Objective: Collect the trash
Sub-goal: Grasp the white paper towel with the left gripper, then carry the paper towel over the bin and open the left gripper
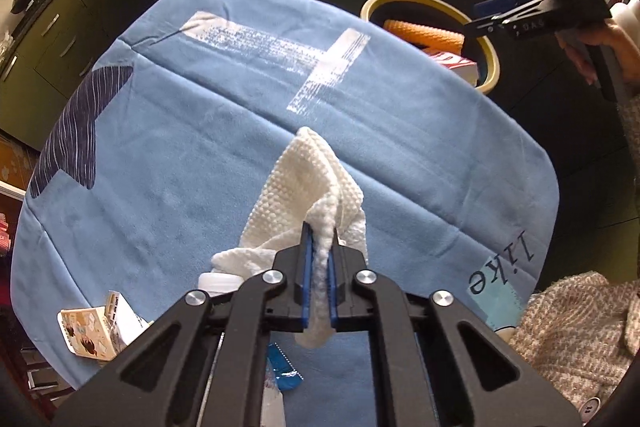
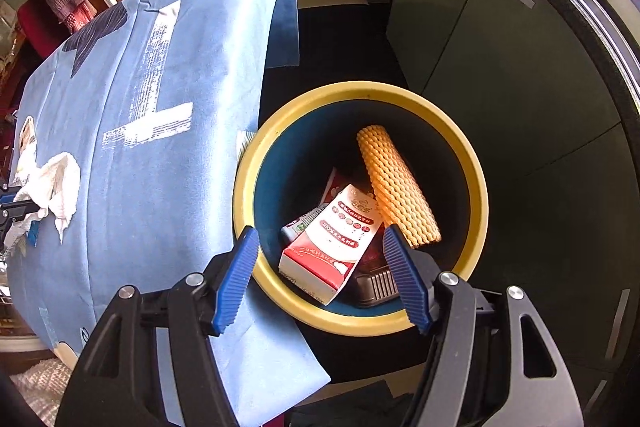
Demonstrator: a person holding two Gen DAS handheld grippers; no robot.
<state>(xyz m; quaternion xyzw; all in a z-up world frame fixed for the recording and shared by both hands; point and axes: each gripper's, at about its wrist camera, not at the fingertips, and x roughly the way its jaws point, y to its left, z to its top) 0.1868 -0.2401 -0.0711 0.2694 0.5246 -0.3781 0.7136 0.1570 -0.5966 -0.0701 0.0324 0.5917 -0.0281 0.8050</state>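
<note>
A: The left gripper (image 1: 319, 267) has its jaws pinched nearly together on a white paper towel (image 1: 310, 187), the crumpled bulk of it fanning out ahead of the jaws over the blue cloth (image 1: 180, 147) on the counter.

B: And the right gripper (image 2: 324, 275)?

A: Jaws spread wide, nothing between them. It hangs right over the bin (image 2: 476, 187), whose yellow rim sits just ahead of the jaws. Down inside lie a red and white carton (image 2: 336, 247) and an orange ribbed roll (image 2: 396, 187).

B: So the towel is well apart from the bin?

A: Yes, the bin stands beyond the far edge of the counter from the left jaws. That's the risk: only a thin fold is clamped, so a quick swing could pull it loose and drop it on the cloth or the floor.

B: Anything else waiting?

A: Below the left jaws, a small printed box (image 1: 90, 333) and a blue wrapper (image 1: 284, 373). The trailing towel could drag across them and knock them off the counter.
</note>
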